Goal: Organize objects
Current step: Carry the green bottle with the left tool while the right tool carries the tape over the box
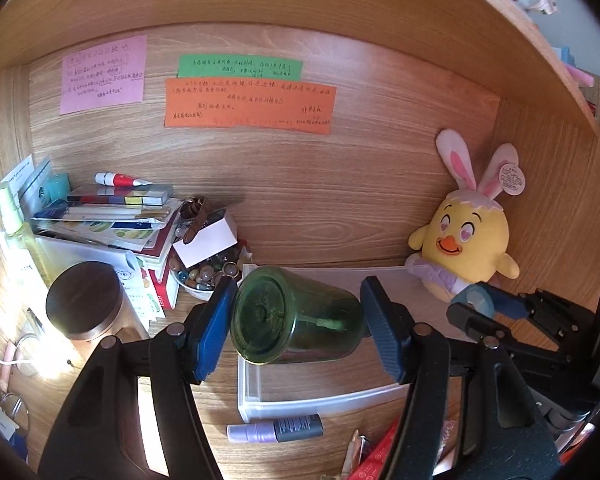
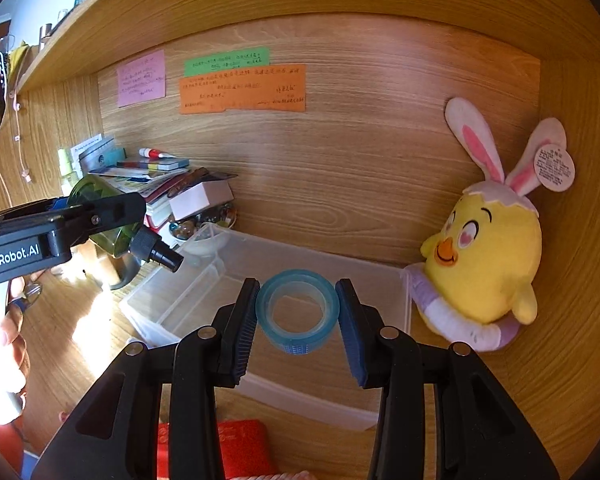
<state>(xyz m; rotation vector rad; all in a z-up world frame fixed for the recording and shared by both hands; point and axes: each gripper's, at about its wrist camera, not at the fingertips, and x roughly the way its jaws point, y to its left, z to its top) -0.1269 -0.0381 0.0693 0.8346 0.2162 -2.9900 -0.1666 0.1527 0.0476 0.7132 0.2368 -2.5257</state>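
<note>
My left fingers (image 1: 298,316) clamp the green bottle (image 1: 296,316) sideways, smooth and likely slippery, over the clear bin (image 1: 320,402); right fingers (image 2: 298,312) pinch the light, stiff tape roll (image 2: 298,312) across its rim above it.

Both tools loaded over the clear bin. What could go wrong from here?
1. The green bottle lies sideways in the left tool, gripped across its smooth round body; it may roll or slip out.
2. The right tool pinches the blue tape roll only at its rim, so it could pivot and drop.
3. The two tools sit close over the clear bin; they may collide.
</note>
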